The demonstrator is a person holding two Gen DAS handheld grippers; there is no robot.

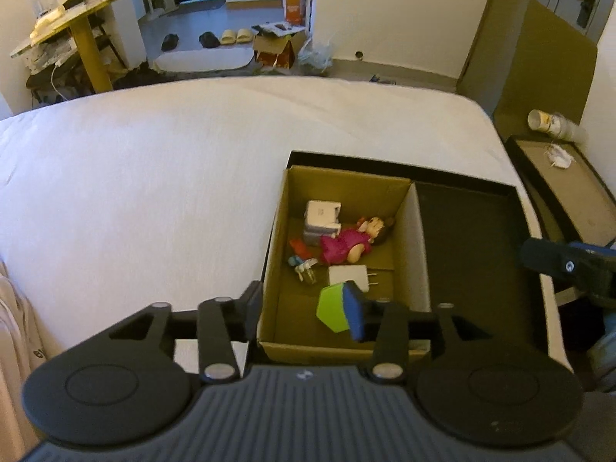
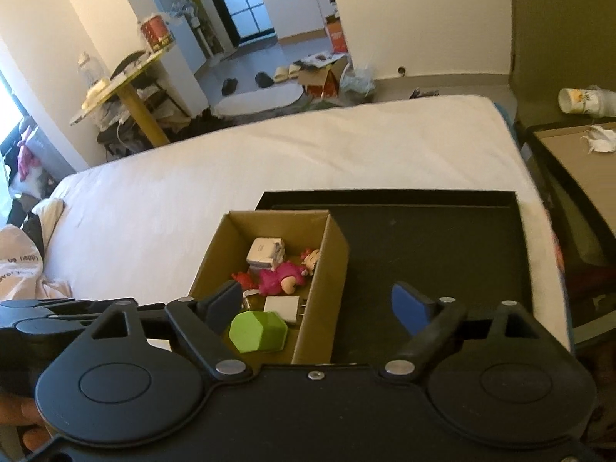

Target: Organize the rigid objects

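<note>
- My left gripper (image 1: 304,313) hangs over the near end of the cardboard box (image 1: 417,254), its jaws apart with nothing pressed between the pads; one finger sits outside the box's left wall, the other above the box floor.
- My right gripper (image 2: 319,310) is spread wide and holds nothing; in its own view the left finger is over the box and the blue-padded finger (image 2: 410,313) is over the black tray (image 2: 442,254).
- The cardboard box (image 2: 327,269) stands in the left part of the black tray, which lies on the white bed (image 1: 154,192) toward the lower right of the left wrist view.
- The green hexagonal block (image 1: 331,310) lies on the box floor at the near end, just beside the white charger (image 1: 348,275) with its prongs pointing right.
- In the right wrist view the same green block (image 2: 258,331) sits low in the frame, just left of centre, with the charger (image 2: 283,308) just behind it.
- Further back in the box lie a doll in a pink dress (image 1: 346,244), a small white boxy item (image 1: 321,219), something red (image 1: 298,248) and a few small pieces I cannot identify.
- The right part of the tray (image 1: 473,250) is bare black.
- A second dark tray (image 1: 569,192) with a brown floor sits off the bed at the right edge.
</note>
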